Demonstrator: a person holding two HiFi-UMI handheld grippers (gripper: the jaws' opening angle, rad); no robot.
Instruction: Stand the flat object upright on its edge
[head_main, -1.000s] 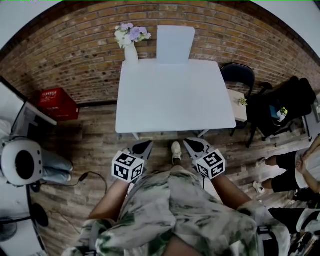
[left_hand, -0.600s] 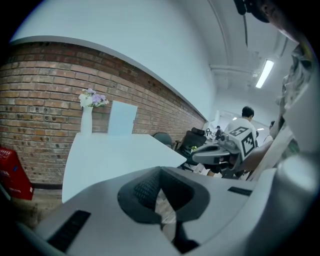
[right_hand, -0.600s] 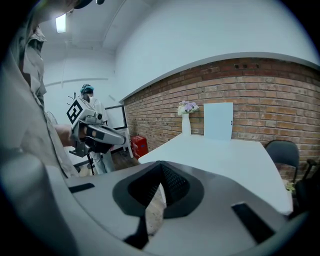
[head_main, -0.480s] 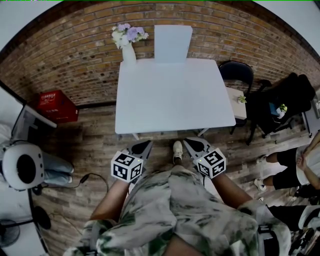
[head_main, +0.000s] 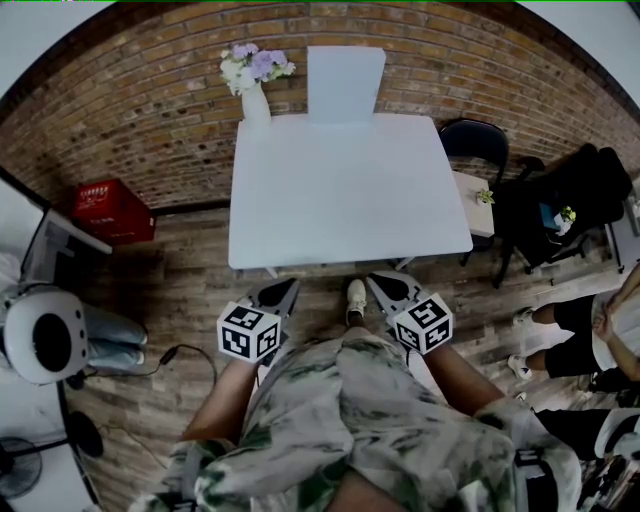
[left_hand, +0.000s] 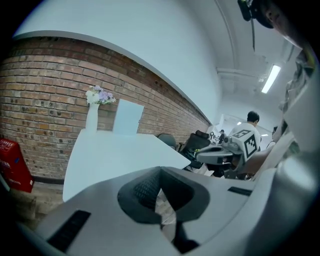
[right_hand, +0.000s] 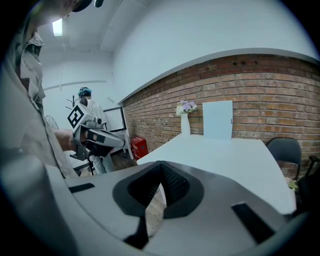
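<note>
The flat pale panel stands upright at the far edge of the white table, leaning against the brick wall; it also shows in the left gripper view and in the right gripper view. Both grippers hang low in front of the table's near edge, far from the panel. My left gripper is shut with nothing in it. My right gripper is shut and empty too. Each gripper view catches the other gripper off to the side.
A white vase of flowers stands on the table's far left corner beside the panel. A red crate sits on the floor left, a dark chair and small side table to the right. A person sits far right.
Almost nothing: the view has shifted slightly and my left gripper has drifted a little to the left. Both grippers stay shut.
</note>
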